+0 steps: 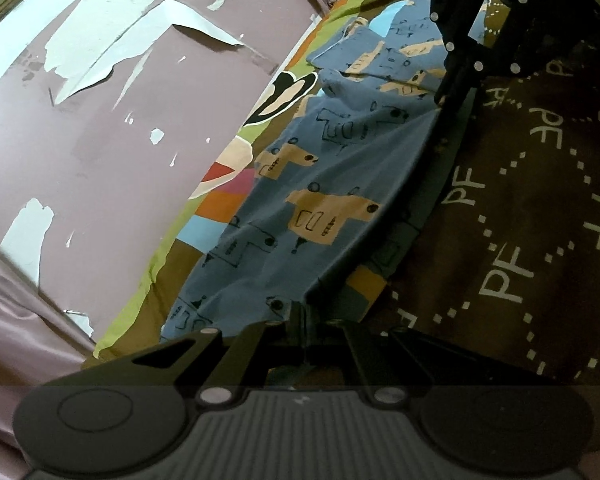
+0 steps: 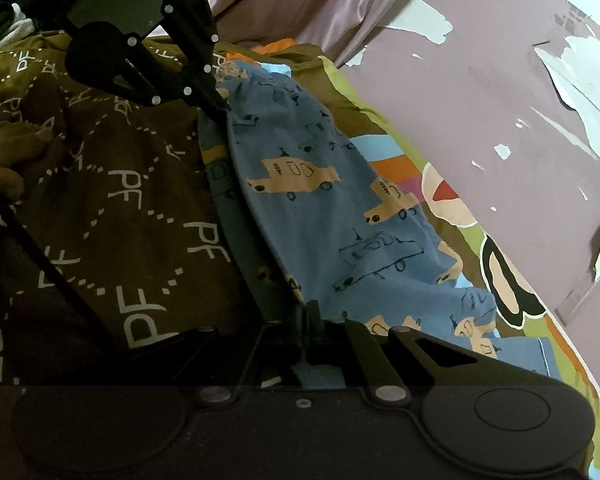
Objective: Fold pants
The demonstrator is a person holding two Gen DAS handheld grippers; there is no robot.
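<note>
From the left wrist camera, we see the left gripper clamped on the edge of the blue pants, its two fingers pressed together with the fabric pinched between them. The pants, printed with tan and outlined cars, stretch away in a taut fold toward the right gripper, which shows at the top right and pinches the far end of the same edge. The garment lies on a brown bedsheet patterned with white "PF" letters and dotted lines. Beyond it runs a lime-green border with a cartoon figure, then a mauve wall with peeling paint.

From the right wrist camera, we see the right gripper likewise closed on the pants, the cloth caught between its fingers. The raised edge runs up the frame to the left gripper, whose fingertips are closed on the far end. The lifted layer drapes over toward the wall side, with more of the blue cloth beneath it on the bedsheet. At the left edge, part of a hand shows, dim.
</note>
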